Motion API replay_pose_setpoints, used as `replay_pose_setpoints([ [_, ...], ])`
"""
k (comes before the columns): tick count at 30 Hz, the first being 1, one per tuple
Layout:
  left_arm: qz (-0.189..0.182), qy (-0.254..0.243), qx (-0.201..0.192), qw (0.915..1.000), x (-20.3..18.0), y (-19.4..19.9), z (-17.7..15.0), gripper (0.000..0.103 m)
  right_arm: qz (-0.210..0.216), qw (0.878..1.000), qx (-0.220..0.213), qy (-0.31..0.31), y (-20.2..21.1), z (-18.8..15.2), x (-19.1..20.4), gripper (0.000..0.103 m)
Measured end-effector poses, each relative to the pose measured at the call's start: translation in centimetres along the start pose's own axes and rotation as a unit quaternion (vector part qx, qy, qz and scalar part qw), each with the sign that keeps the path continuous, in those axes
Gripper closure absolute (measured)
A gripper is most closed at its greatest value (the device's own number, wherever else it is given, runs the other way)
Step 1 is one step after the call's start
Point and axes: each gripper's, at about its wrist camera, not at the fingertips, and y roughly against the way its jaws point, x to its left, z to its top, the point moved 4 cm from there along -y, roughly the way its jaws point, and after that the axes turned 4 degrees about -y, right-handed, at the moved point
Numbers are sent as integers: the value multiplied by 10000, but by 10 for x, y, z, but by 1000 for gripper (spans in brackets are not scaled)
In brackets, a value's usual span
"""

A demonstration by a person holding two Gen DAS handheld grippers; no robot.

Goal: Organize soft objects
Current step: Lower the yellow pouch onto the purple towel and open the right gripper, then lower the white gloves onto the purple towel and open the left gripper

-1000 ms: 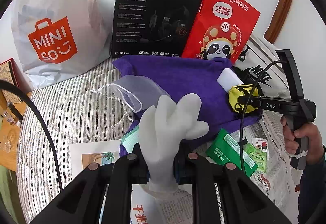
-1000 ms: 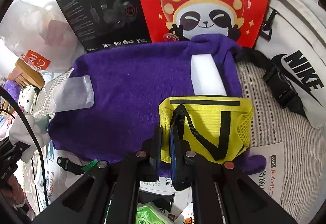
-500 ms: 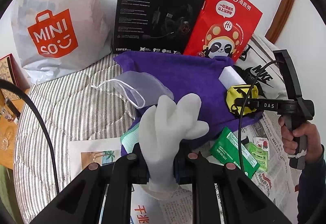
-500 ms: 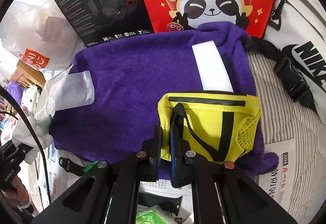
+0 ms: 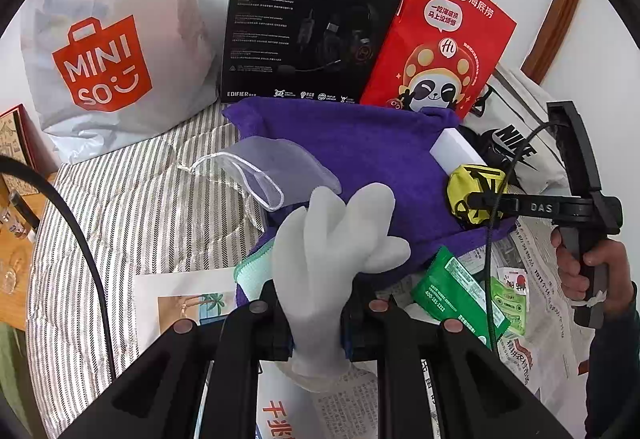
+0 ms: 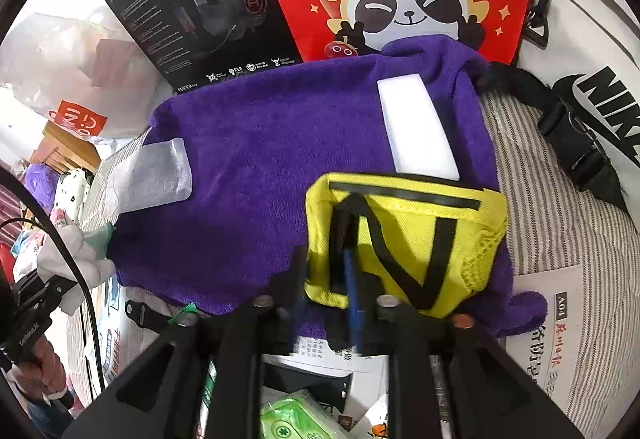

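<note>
Left gripper (image 5: pixel 316 319): jaws pinched on the cuff of a pale white rubber glove (image 5: pixel 336 251), glove fingers standing upright above the near edge of a purple plush towel (image 5: pixel 360 155).

Right gripper (image 6: pixel 326 279): jaws look to have parted around the black strap at the left edge of a yellow fabric pouch with black trim (image 6: pixel 416 239); frame blurred there, so contact uncertain. Pouch lies on the towel's near right corner, just touching a white foam block (image 6: pixel 416 127).

Sheer translucent drawstring bag (image 5: pixel 260 171) overlaps the towel's left edge. Behind the towel: black headset box (image 5: pixel 312 27), red panda paper bag (image 5: pixel 440 35). Striped bedding (image 5: pixel 140 207) underneath.
</note>
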Motion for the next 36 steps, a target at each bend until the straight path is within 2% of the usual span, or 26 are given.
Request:
replay_pose_setpoints([
  [1, 10, -1, 10, 10000, 0, -1, 0, 87, -6, 10000, -20, 28, 1, -1, 0, 65],
  [2, 17, 5, 19, 10000, 0, -1, 0, 87, -11, 10000, -54, 60, 3, -1, 0, 63],
  [11, 45, 34, 36, 10000, -4, -6, 6, 87, 100, 9996, -251, 18, 26, -6, -8, 63],
  [18, 13, 66, 8, 10000, -9, -8, 15, 87, -450, 9962, -695, 260, 60, -13, -13, 63],
  [21, -35, -5, 14, 10000, -15, -14, 22, 87, -560, 9946, -811, 337, 69, -18, -16, 62],
  [28, -289, -5, 104, 9995, -31, -37, 33, 87, -628, 9936, -821, 459, 77, -38, -22, 62],
  [36, -268, -121, 319, 9991, -41, -75, 45, 87, -789, 9921, -787, 579, 76, -49, -28, 62],
])
